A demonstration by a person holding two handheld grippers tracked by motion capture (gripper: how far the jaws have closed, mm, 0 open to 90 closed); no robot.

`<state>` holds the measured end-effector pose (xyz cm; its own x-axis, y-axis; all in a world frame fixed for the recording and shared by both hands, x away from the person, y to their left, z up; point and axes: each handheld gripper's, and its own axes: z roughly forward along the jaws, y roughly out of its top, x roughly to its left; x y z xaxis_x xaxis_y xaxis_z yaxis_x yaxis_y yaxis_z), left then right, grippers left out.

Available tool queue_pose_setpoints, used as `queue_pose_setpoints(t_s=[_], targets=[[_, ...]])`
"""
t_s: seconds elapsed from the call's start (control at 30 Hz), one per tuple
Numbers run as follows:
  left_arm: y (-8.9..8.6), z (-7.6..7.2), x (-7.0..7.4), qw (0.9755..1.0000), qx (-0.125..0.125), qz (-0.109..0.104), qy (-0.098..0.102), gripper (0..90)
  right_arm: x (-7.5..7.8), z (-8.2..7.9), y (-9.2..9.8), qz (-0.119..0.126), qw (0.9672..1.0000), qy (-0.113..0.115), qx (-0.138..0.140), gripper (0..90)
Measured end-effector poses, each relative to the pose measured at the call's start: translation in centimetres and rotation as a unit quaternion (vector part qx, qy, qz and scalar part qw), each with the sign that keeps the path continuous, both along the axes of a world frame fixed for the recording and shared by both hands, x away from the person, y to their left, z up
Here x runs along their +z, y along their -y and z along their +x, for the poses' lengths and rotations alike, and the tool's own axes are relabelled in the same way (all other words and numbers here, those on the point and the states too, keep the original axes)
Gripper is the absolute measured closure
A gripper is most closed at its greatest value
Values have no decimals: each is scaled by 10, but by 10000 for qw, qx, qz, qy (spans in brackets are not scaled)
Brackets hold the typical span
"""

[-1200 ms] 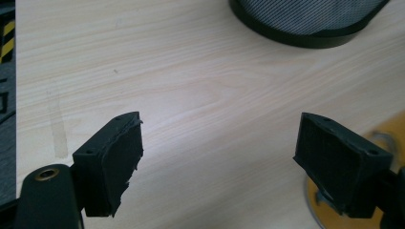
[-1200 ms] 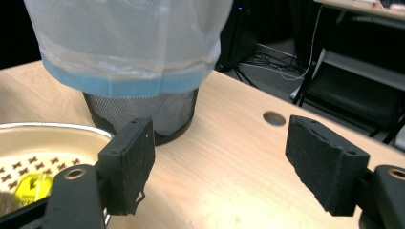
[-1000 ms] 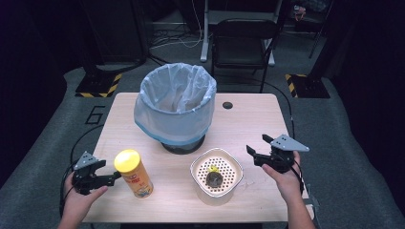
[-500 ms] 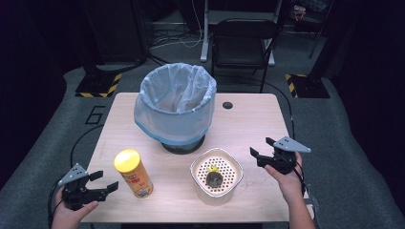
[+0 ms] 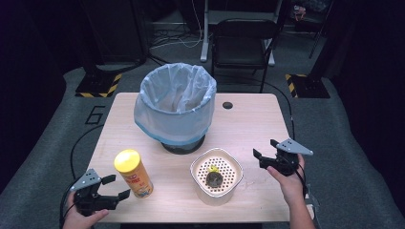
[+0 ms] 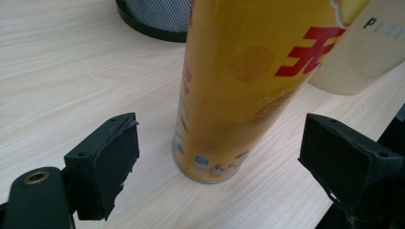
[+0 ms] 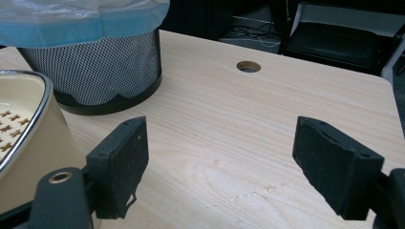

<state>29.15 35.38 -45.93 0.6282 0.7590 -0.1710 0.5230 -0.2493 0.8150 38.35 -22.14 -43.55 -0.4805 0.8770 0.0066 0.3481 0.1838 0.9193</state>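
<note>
Can [image 5: 134,172], yellow, is seen upright near the table's [image 5: 248,119] front left edge, long axis vertical, lid on. The left gripper [image 5: 114,190] is held just left of it, jaws spread wide and just opened further, nothing between the pads yet; in the left gripper view the can [image 6: 239,90] rises straight ahead between the 2 jaws, untouched. So the can is best reached by the left hand, with a level push forward judged enough to straddle it. The cream strainer bowl [image 5: 217,177] is set right of the can, with scraps inside. The right gripper [image 5: 262,155] is held beside that bowl, jaws also spread and empty, just opened too. Behind stands 1 lined bin [image 5: 175,109]. Count: 1 can, 1 bowl, 1 bin.
</note>
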Motion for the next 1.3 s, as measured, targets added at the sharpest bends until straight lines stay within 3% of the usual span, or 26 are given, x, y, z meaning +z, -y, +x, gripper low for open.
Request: queue_pose_setpoints(t_s=[0.23, 0.4, 0.47, 0.57, 0.6, 0.7, 0.73, 0.77, 0.93, 1.03, 1.1, 1.13, 1.17, 1.2, 1.23, 1.3], targets=[[14, 11, -1, 10000, -76, -6, -32, 122, -4, 1, 2, -34, 10000, -25, 40, 193], [22, 19, 1, 9993, -302, 195, 46, 92, -6, 1, 3, -23, 10000, -53, 16, 193], [26, 23, 0, 9990, -333, 273, 74, 90, -8, 1, 4, -42, 10000, -64, 21, 193], [32, 25, -3, 9995, -270, 187, 33, 89, -8, 1, 5, -28, 10000, -68, 18, 193], [31, 27, -3, 9989, -369, 293, 17, 89, -8, 1, 6, -28, 10000, -67, 19, 193], [33, 29, -6, 9989, -310, 338, 103, 119, -9, 1, 6, -32, 10000, -70, 36, 193], [32, 29, -6, 9988, -339, 327, 147, 128, -9, 1, 5, -25, 9999, -88, 45, 193], [34, 27, -8, 9995, -239, 173, 70, 135, -10, 1, 5, -35, 9999, -90, 44, 193], [32, 28, -8, 9996, -263, 51, 114, 153, -13, 2, 4, -44, 9999, -159, 35, 193], [31, 29, -10, 9990, -326, 115, 275, 164, -13, 2, 5, -69, 9999, -126, 52, 194], [33, 28, -12, 9990, -264, -15, 364, 176, -13, 2, 7, -79, 9999, -119, 50, 194], [34, 27, -13, 9991, -250, -121, 309, 177, -14, 2, 7, -41, 9999, -127, 14, 194], [34, 29, -13, 9986, -320, -15, 428, 185, -14, 3, 7, -40, 9999, -132, 25, 194], [36, 28, -14, 9988, -221, -125, 426, 190, -14, 3, 8, -73, 9999, -137, 39, 193], [35, 29, -13, 9985, -317, -6, 436, 196, -15, 3, 7, -39, 9999, -153, -7, 194], [37, 29, -14, 9983, -261, -42, 521, 202, -15, 3, 8, -59, 9999, -150, 23, 194]])
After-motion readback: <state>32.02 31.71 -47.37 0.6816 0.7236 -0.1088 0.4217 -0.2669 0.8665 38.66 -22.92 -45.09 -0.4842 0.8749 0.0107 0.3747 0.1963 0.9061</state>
